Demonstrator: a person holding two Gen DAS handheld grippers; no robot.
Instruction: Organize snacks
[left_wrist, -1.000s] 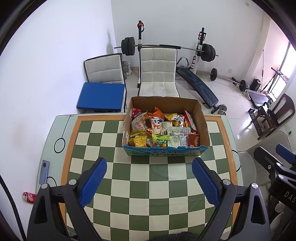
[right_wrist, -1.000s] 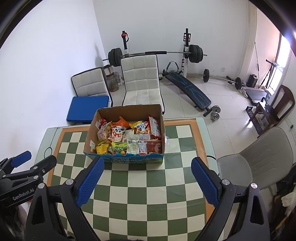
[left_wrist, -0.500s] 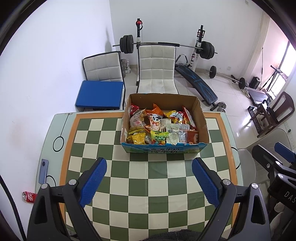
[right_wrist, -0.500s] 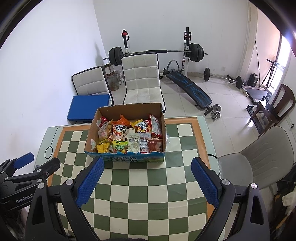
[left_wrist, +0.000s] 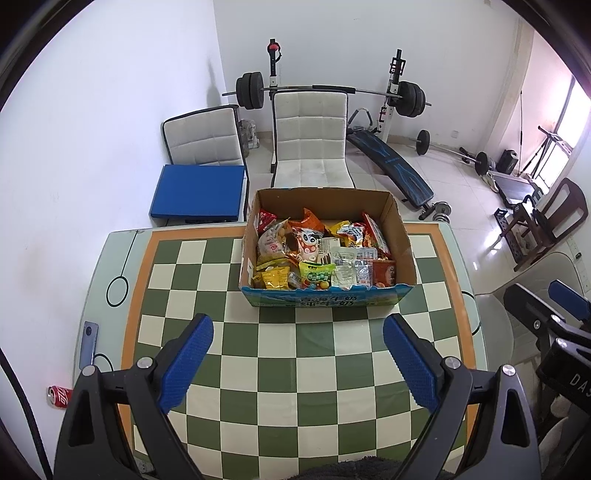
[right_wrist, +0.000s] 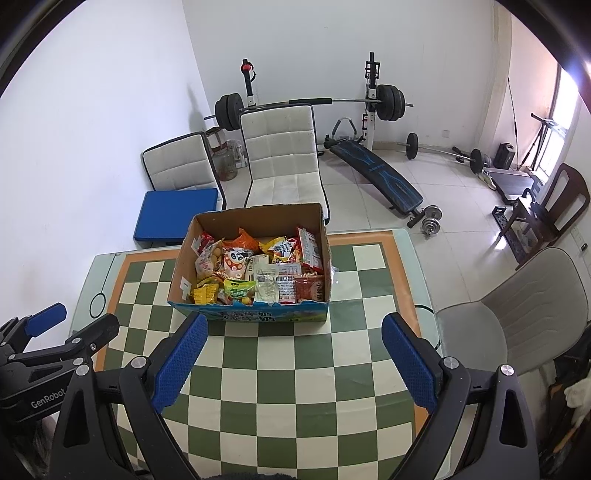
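Cardboard box (left_wrist: 400, 236) of snack packets (left_wrist: 314, 254) at 12 o'clock on the checkered bench (left_wrist: 295, 369), left gripper (left_wrist: 297, 360) wide and empty — right view, box (right_wrist: 258, 218) at 11 o'clock, right gripper (right_wrist: 293, 360) wide, holding nothing

Cardboard box (left_wrist: 400, 236): matt brown inside, printed blue front. Snack packets (left_wrist: 314, 254): glossy plastic film. Checkered table (left_wrist: 288, 373): smooth with slight sheen. 2 far chairs (left_wrist: 310, 144): quilted white upholstery. Gripper pads (left_wrist: 186, 363): blue, textured; arms matt black.
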